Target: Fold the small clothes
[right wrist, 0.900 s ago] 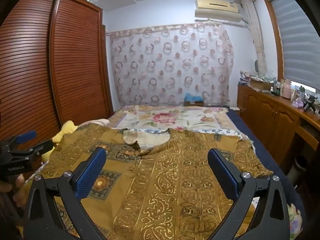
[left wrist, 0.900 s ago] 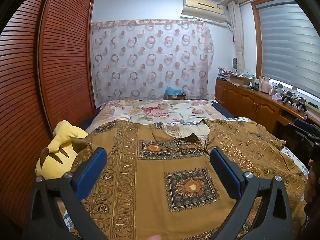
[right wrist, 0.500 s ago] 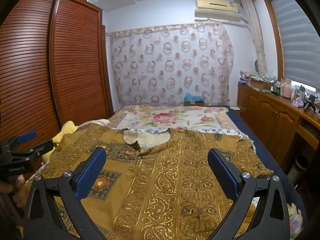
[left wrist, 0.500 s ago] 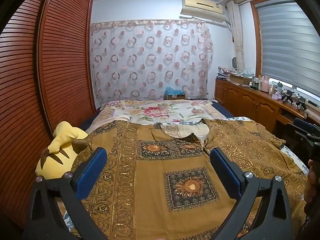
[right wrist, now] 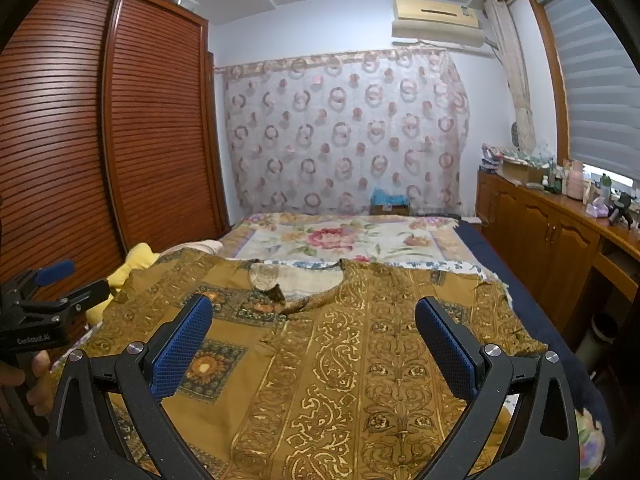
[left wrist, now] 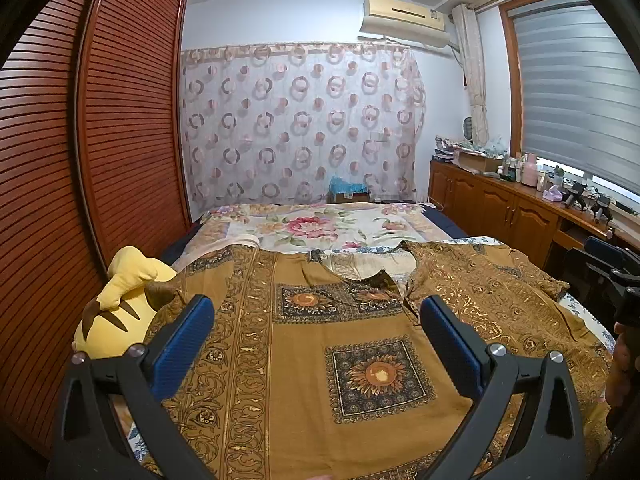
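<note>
Right now a brown and gold patterned shirt [left wrist: 352, 344] lies spread flat, front up, across the near end of the bed [left wrist: 320, 224], neckline toward the far wall, sleeves out to both sides. Left gripper [left wrist: 316, 344] hangs above the shirt's left half w/ jaws wide apart, nothing between the blue pads [left wrist: 180, 344], no contact w/ the cloth that I can see. Right gripper [right wrist: 314, 344] same story over the right half: jaws fully apart, pads clear of the fabric, pointing slightly down toward the collar area. From the right-wrist view the left gripper shows at the left edge, held by a hand [right wrist: 28, 380]; from the left-wrist view the other tool sits at the far right edge. Shirt's placket looks partly open at the neck, a pale lining showing inside. One sleeve reaches toward a yellow plush toy [left wrist: 116, 304] lying at the bed's edge next to the slatted wooden wardrobe [left wrist: 120, 128]; sleeve end seems to touch or overlap it, can't tell which. Beyond the shirt, a floral bedspread [right wrist: 340, 240] covers the rest of the bed. Curtain w/ ring pattern [left wrist: 300, 120] hangs on the back wall, AC unit [left wrist: 404, 20] above it. Wooden cabinets [right wrist: 540, 232] run along the window side, cluttered w/ small items on top.
</note>
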